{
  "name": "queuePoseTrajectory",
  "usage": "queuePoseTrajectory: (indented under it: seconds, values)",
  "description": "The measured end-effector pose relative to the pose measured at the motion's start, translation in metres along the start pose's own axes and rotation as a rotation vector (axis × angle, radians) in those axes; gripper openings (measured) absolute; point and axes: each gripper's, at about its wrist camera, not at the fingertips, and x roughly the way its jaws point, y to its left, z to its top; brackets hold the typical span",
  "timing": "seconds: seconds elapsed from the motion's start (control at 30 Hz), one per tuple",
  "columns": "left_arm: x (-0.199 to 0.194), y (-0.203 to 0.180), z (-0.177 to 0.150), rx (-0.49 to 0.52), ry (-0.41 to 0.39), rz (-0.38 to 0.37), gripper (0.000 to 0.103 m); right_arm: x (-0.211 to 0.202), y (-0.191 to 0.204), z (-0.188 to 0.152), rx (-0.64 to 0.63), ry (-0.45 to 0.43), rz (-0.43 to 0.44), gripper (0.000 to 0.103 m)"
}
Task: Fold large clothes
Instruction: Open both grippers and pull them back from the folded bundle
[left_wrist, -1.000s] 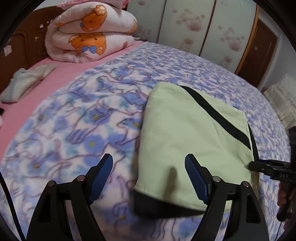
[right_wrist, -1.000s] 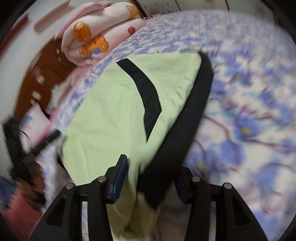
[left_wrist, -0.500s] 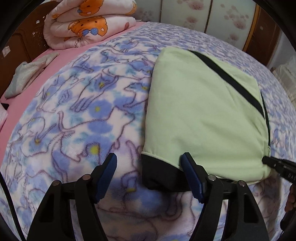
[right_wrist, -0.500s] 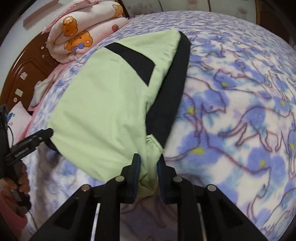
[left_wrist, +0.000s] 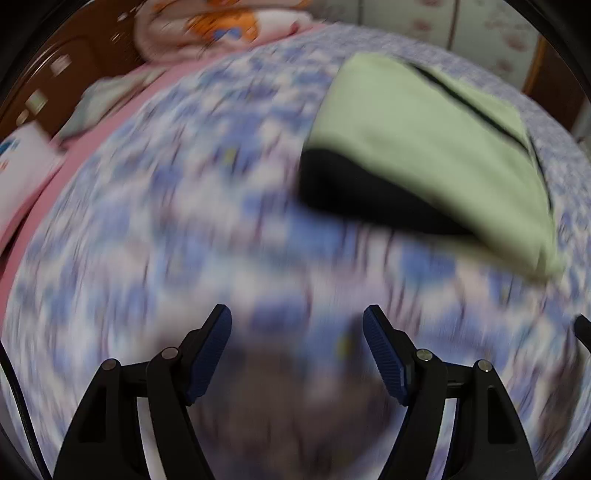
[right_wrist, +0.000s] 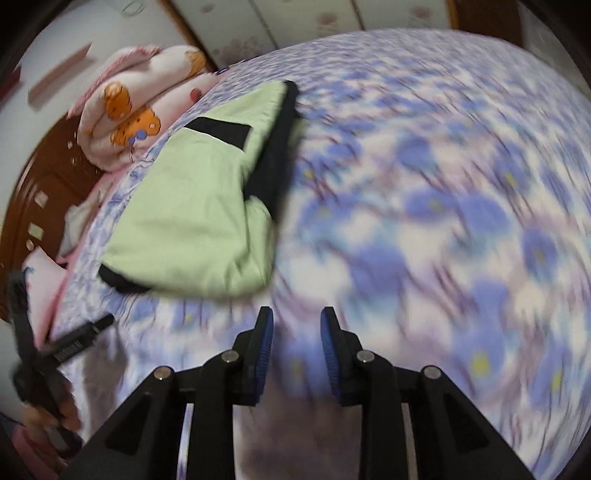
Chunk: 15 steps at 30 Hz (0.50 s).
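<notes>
So, green garment (right_wrist: 192, 206) lying folded on bed (right_wrist: 443, 184). Left gripper (left_wrist: 297, 350) fingers spread, empty; right gripper (right_wrist: 296, 343) fingers opening, nothing between. Fold looking done; next probably smoothing or another fold.

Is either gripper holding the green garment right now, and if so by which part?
Neither. The left gripper is open over bare blanket; the right gripper is opening with nothing between its pads. The green garment lies folded, apart from both.
</notes>
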Motion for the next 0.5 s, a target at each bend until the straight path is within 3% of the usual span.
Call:
queuePoseTrajectory:
  seconds: [0.1,0.2,0.27,0.33,0.5]
  values:
    - [-0.010,-0.005,-0.044,-0.040,0.045,0.044,0.072,-0.022,-0.016,-0.043,0.015,0.037,0.075,0.038]
    - [-0.040,-0.016,-0.089,-0.055,0.005,0.084,0.080,-0.051,-0.031,-0.086,-0.026,0.044,0.051,0.039]
    - [-0.053,-0.026,-0.122,-0.076,0.037,0.120,0.084,-0.076,-0.042,-0.121,-0.053,0.045,0.019,0.047]
    - [-0.064,-0.036,-0.152,-0.100,0.070,0.126,0.084,-0.097,-0.057,-0.152,-0.030,0.068,0.033,0.062]
    - [-0.111,-0.072,-0.227,-0.082,0.170,0.096,0.084,-0.160,-0.083,-0.222,-0.049,0.159,0.027,0.067]
